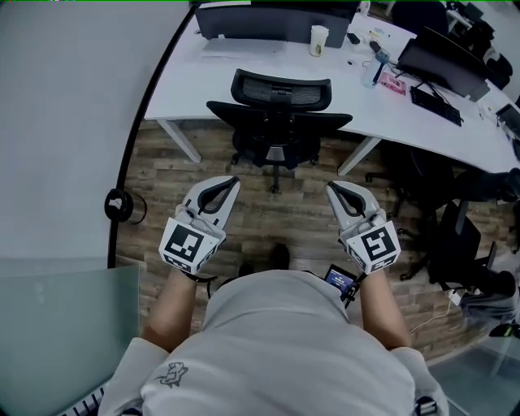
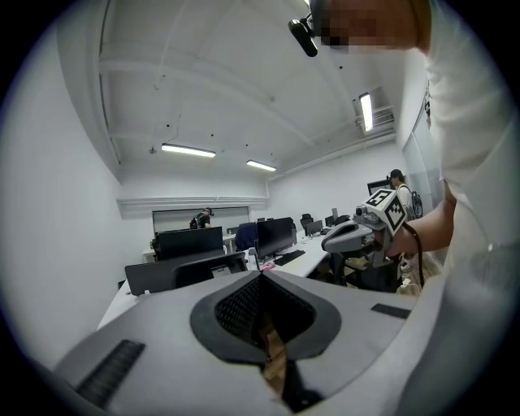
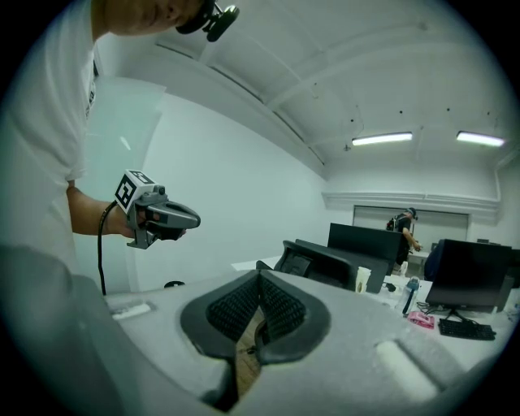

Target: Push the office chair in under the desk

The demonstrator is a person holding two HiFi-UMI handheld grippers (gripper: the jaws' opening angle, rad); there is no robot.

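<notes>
The black mesh office chair (image 1: pixel 279 122) stands at the white desk (image 1: pixel 244 81), its seat partly under the desk edge and its back toward me. My left gripper (image 1: pixel 232 182) is held in the air over the wood floor, short of the chair and to its left, jaws shut and empty. My right gripper (image 1: pixel 331 188) is level with it to the right, also shut with nothing in it. Each gripper view shows the other gripper: the right gripper (image 2: pixel 327 242) and the left gripper (image 3: pixel 195 219). Neither touches the chair.
A monitor (image 1: pixel 276 20), a paper cup (image 1: pixel 318 39), a bottle (image 1: pixel 377 71) and a keyboard (image 1: pixel 435 106) are on the desk. A glass partition (image 1: pixel 65 122) curves along the left. Another dark chair (image 1: pixel 463 244) and cables lie at the right. A person (image 3: pixel 404 226) stands far back.
</notes>
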